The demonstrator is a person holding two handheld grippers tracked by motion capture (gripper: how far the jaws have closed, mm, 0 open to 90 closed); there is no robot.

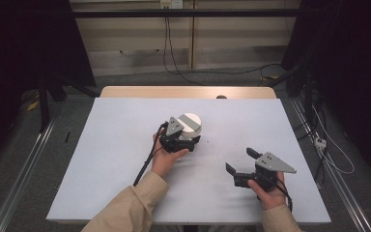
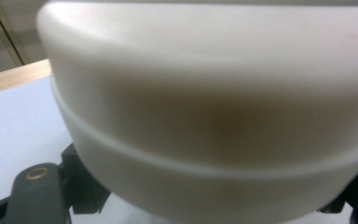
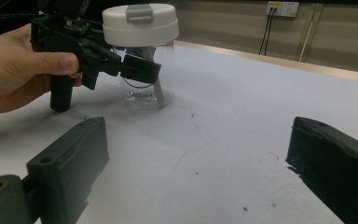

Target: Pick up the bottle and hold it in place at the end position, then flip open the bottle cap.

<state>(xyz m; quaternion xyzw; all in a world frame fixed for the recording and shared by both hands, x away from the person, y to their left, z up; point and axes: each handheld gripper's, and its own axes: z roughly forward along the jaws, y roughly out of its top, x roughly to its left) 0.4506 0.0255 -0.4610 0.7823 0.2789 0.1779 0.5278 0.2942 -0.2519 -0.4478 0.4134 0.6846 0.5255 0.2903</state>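
Left hand-held gripper (image 1: 187,138) has its jaws set around the jar (image 3: 142,74), one on each side just under the white lid (image 1: 190,123); firm pinch cannot be told. Jar stands upright mid-counter (image 1: 121,145), a stick inside. Right hand-held gripper (image 1: 241,161) spread wide, holding nothing, well right of the jar.

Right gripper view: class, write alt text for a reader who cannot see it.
A hand holds black tongs around a clear glass jar with a white lid, standing on a pale table. Nearer, two open black jaws frame bare tabletop.
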